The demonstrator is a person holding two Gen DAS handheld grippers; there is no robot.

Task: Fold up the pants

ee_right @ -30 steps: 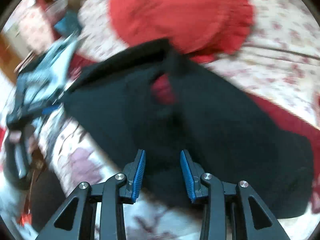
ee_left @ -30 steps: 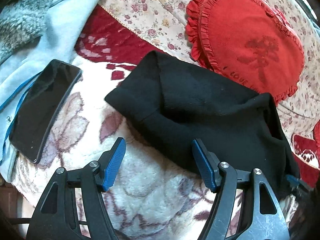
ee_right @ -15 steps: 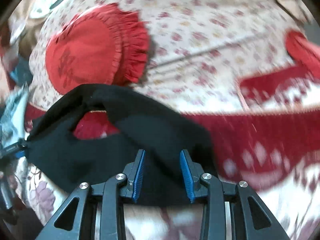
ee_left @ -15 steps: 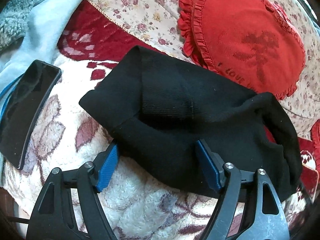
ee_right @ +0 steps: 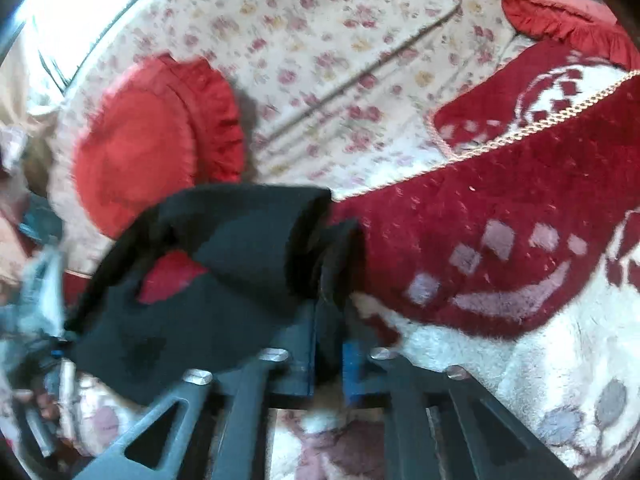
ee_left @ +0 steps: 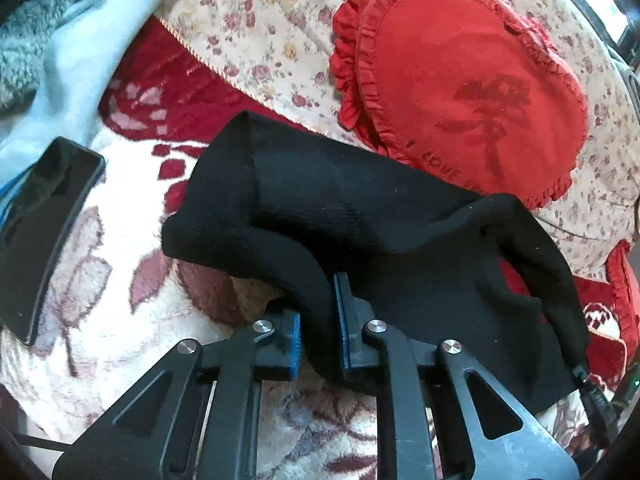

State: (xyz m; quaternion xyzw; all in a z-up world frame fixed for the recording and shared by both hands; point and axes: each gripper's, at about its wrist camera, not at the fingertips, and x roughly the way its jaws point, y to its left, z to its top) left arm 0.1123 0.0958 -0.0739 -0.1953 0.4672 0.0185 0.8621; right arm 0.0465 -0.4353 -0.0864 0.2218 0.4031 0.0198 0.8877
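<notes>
Black knit pants (ee_left: 360, 216) lie bunched on the fleecy red-and-cream flowered blanket (ee_left: 120, 248), spreading ahead of both sets of jaws. The left gripper (ee_left: 318, 320) has just clamped a near hem fold; the right gripper (ee_right: 326, 344) has likewise just closed on another edge. Folding looks barely begun: nothing lies flat or doubled yet.

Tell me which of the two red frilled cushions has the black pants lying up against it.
The big heart-shaped cushion, lettered LOVE: the black pants lie against its lower edge. The other cushion sits apart, far off at the right wrist view's top right corner.
</notes>
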